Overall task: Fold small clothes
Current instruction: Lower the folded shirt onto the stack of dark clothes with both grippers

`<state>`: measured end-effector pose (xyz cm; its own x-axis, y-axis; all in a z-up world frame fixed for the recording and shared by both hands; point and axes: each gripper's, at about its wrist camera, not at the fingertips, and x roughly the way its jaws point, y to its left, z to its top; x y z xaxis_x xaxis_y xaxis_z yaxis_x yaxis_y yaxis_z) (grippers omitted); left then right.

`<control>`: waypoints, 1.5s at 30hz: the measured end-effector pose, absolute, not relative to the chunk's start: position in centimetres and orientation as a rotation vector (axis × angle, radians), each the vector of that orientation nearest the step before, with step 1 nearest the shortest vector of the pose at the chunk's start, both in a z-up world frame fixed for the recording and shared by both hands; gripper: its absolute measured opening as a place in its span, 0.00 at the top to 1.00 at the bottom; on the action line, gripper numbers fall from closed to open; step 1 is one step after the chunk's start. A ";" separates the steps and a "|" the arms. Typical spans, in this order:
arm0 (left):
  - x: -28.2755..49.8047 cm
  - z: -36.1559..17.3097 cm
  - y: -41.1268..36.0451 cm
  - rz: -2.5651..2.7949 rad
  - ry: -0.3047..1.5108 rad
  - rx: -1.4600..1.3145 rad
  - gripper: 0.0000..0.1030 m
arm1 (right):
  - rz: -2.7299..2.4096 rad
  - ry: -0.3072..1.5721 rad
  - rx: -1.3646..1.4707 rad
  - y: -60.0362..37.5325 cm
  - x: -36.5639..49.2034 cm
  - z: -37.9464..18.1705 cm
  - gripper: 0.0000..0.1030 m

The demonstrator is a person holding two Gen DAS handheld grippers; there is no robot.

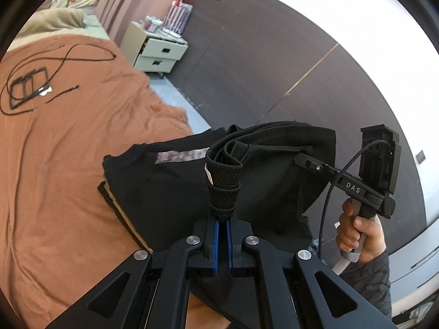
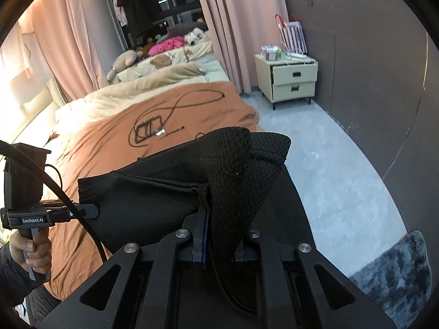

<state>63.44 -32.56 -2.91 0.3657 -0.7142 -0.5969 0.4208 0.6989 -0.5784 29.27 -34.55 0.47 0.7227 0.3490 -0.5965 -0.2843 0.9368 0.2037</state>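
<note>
The black garment (image 1: 274, 164) is held off the bed (image 1: 68, 164), stretched between the two grippers, above a stack (image 1: 142, 186) of dark folded clothes near the bed's edge. The left gripper (image 1: 223, 208) is clamped on a bunched ribbed band of the garment; its jaws are all but together around the fabric. The right gripper (image 2: 211, 213) is pinched on another edge, with mesh-like cloth draped over its jaws and down the right side.

Risks, as judged:
- The left grip is on a thick roll of several layers; an inner layer could slip out under tension and the fold would be lost.
- The slack cloth over the right jaws could be dragged along on release, so the garment would be pulled askew.
- The stack lies close to the bed's edge; a garment laid down off-centre could slide toward the floor (image 2: 315, 150) or push the stack's top piece.
- A cable (image 1: 68, 54) lies on the bed further away, well apart from the stack; it is a snag hazard only if the garment is swung that way.

Not resolved:
- The right fingertips are covered by cloth; how many layers are gripped cannot be told.
- The garment's type and lower hem are hidden behind the gripper bodies.
- The number of pieces in the stack is unclear; a pale printed strip on its top piece is blurred.
</note>
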 end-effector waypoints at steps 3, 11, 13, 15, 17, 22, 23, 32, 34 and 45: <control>64.8 -4.5 -32.2 -0.730 0.948 -0.365 0.96 | 0.342 0.708 0.106 -35.3 30.0 0.7 0.92; 67.3 -8.8 -30.3 -0.554 1.003 -0.298 0.92 | 0.129 0.821 0.084 -39.7 31.7 2.1 0.48; 67.4 -8.8 -29.8 -0.543 0.995 -0.291 0.92 | 0.114 0.811 0.102 -40.0 30.8 3.1 0.48; 67.4 -8.6 -29.6 -0.547 0.989 -0.291 0.92 | 0.110 0.788 0.094 -40.1 29.4 4.2 0.48; 67.4 -8.3 -29.9 -0.560 0.985 -0.282 0.92 | 0.135 0.779 0.079 -39.5 28.1 5.1 0.48; 67.1 -8.2 -31.8 -0.597 0.986 -0.223 0.92 | 0.189 0.858 0.019 -37.4 25.7 4.1 0.50; 67.2 -8.5 -32.3 -0.599 0.991 -0.209 0.92 | 0.192 0.876 0.001 -37.0 25.9 3.9 0.50; 69.8 -11.4 -33.4 -0.543 1.021 -0.144 0.92 | 0.093 1.023 -0.012 -37.4 32.9 2.1 0.66; 70.4 -11.7 -33.3 -0.537 1.023 -0.157 0.92 | 0.091 1.037 -0.006 -37.6 33.9 2.6 0.66; 71.6 -12.6 -33.2 -0.528 1.036 -0.204 0.92 | -0.070 0.991 0.046 -39.0 37.4 5.1 0.66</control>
<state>71.62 -33.16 -12.62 0.3984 -0.5079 -0.7637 0.3197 0.8573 -0.4034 37.43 -39.04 5.07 0.5459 -0.0377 -0.8370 0.0796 0.9968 0.0070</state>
